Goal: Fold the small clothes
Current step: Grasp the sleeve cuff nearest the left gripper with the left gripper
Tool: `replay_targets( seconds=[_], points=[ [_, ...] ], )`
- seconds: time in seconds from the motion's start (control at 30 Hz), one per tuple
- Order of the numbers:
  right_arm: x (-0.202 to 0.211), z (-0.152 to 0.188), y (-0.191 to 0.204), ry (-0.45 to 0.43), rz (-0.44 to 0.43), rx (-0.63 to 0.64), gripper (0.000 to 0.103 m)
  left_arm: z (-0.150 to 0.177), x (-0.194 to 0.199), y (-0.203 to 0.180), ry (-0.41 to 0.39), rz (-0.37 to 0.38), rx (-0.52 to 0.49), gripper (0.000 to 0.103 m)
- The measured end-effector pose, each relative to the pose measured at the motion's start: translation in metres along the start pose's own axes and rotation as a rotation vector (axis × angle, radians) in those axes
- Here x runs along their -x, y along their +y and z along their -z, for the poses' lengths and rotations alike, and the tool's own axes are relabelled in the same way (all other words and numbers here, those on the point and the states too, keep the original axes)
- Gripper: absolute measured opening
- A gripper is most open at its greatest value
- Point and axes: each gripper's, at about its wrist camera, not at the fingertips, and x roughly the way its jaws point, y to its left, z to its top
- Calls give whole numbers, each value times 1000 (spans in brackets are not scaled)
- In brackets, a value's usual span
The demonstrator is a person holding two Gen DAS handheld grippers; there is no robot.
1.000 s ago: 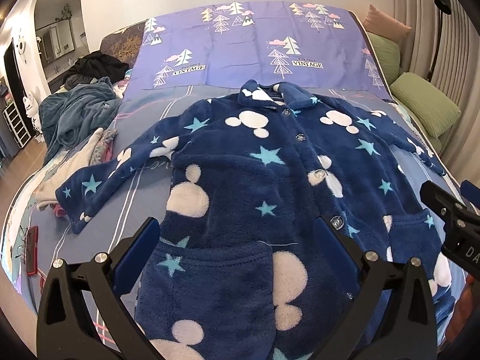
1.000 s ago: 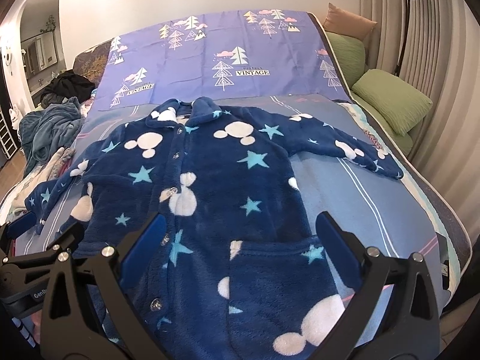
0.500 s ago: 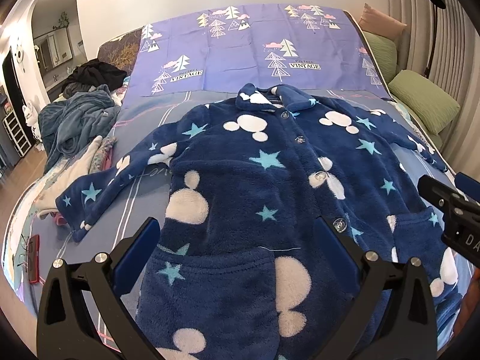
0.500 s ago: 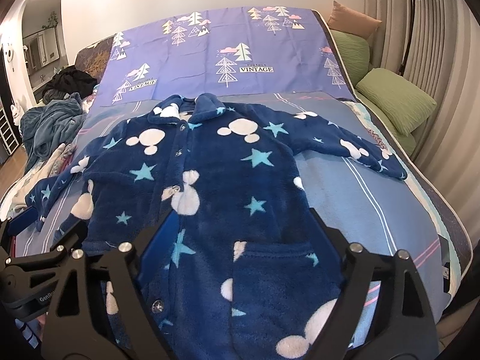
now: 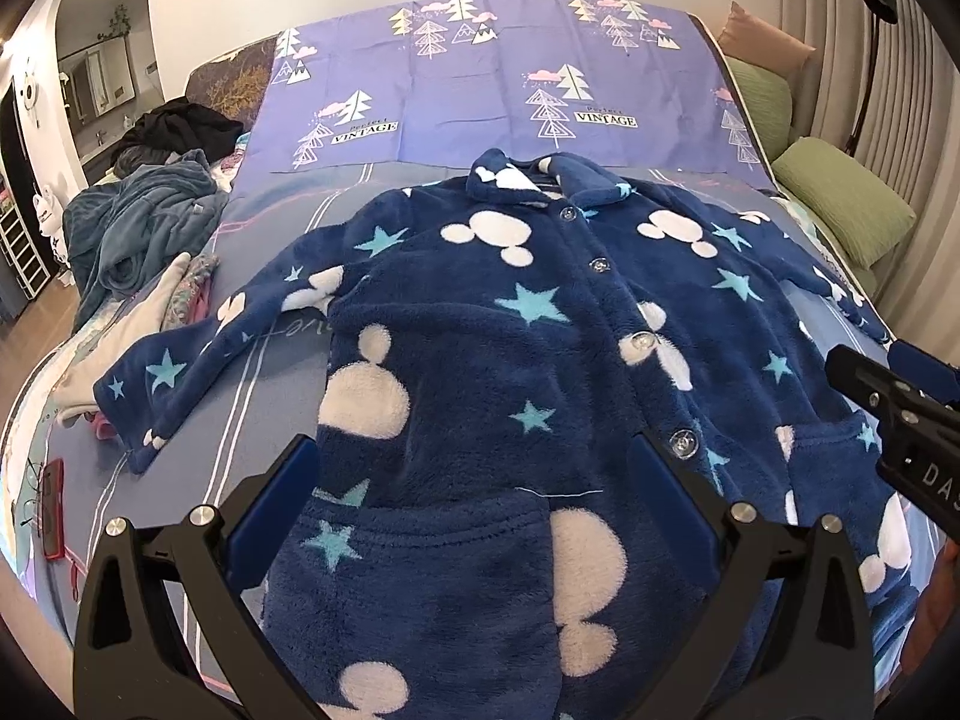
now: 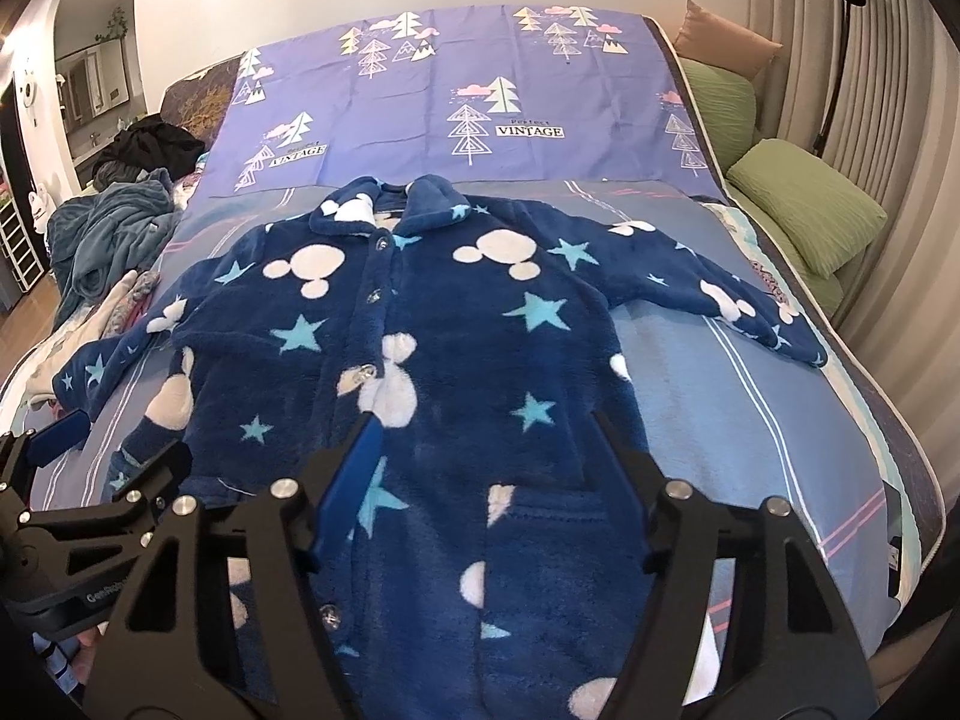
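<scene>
A small navy fleece pyjama top with white mouse heads and pale blue stars lies flat, buttoned, collar away from me, sleeves spread out on the bed; it also shows in the right wrist view. My left gripper is open above its lower left part, holding nothing. My right gripper is open, narrower than before, above its lower right part with the pocket, also empty. The right gripper shows at the right edge of the left wrist view. The left gripper shows at the lower left of the right wrist view.
The bed has a blue striped sheet and a purple tree-print cover beyond the top. A pile of clothes lies at the left. Green pillows lie at the right. A red object lies near the left edge.
Both grippers have moved slightly forward over the top. The right gripper's jaws have narrowed but stay open. The top has not moved.
</scene>
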Motion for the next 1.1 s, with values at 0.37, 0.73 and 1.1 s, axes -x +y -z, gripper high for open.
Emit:
replay_targets(
  seconds=[0.37, 0.73, 1.1],
  points=[
    [-15, -9, 13, 27, -52, 20, 46, -6, -27, 31, 91, 64, 116, 102],
    [-45, -17, 6, 68, -113, -41, 65, 24, -97, 194, 170, 315, 775, 67],
    [-65, -23, 19, 47, -130, -66, 76, 54, -150, 302, 84, 308, 1212, 50]
  ],
)
